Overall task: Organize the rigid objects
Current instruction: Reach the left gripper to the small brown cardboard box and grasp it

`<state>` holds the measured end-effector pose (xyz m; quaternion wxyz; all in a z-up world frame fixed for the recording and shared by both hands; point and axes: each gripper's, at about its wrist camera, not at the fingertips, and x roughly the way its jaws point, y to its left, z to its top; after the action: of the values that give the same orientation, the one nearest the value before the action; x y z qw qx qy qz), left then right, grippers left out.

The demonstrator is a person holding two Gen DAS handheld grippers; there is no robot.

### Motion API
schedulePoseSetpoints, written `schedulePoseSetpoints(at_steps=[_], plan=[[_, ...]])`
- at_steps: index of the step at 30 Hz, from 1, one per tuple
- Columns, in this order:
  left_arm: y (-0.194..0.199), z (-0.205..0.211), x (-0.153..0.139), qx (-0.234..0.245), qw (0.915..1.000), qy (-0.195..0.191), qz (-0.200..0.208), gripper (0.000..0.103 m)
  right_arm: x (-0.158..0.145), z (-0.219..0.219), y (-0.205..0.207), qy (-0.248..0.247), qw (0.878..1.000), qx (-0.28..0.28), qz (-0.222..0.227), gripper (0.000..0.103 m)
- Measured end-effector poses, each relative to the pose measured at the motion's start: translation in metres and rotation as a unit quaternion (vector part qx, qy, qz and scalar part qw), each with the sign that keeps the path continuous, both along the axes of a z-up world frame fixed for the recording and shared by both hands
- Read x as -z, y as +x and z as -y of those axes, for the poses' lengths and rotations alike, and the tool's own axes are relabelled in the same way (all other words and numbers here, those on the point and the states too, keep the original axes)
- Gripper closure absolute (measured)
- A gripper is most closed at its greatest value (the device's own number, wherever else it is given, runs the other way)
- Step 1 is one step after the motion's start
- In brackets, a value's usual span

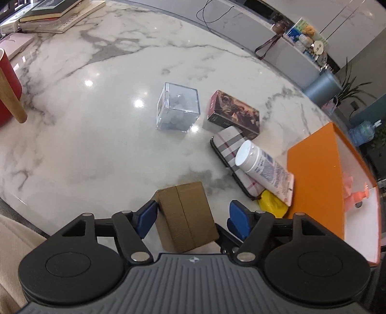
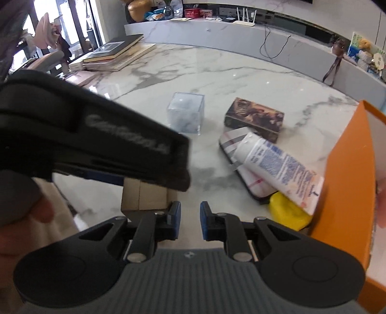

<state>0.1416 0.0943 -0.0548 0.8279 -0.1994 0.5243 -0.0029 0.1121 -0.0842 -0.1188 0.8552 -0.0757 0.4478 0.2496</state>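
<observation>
A brown cardboard box (image 1: 187,215) lies on the marble table between the fingers of my left gripper (image 1: 191,218). The jaws are wide open; the left pad touches the box and the right pad stands apart. The box also shows in the right wrist view (image 2: 144,196), under the left gripper's body. My right gripper (image 2: 190,221) is open with a narrow gap and empty, above the table's near edge. A clear cube (image 1: 178,110), a dark printed box (image 1: 235,112), a striped case (image 1: 235,154), a white tube (image 1: 265,171) and a yellow object (image 1: 272,204) lie ahead.
An open orange box (image 1: 316,178) with white inside stands at the right, holding a pink item. Stacked books (image 1: 55,14) lie at the far left. A red container (image 1: 7,91) with a wooden handle stands at the left edge.
</observation>
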Motion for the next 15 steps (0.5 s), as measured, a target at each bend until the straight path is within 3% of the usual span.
schedulePoseSetpoints(at_steps=[5,11,15], plan=[[0.006,0.010,0.010,0.017,0.9991,0.032,-0.023,0.024,0.000,-0.004,-0.001,0.008,1.000,-0.006,-0.008,0.085],[0.011,0.013,0.017,0.022,0.9974,0.055,-0.040,0.041,0.002,-0.005,0.000,-0.018,1.000,0.004,-0.014,0.084],[0.013,0.018,0.017,0.039,0.9962,0.068,-0.038,0.044,0.001,-0.003,0.002,-0.016,1.000,0.009,-0.016,0.084]])
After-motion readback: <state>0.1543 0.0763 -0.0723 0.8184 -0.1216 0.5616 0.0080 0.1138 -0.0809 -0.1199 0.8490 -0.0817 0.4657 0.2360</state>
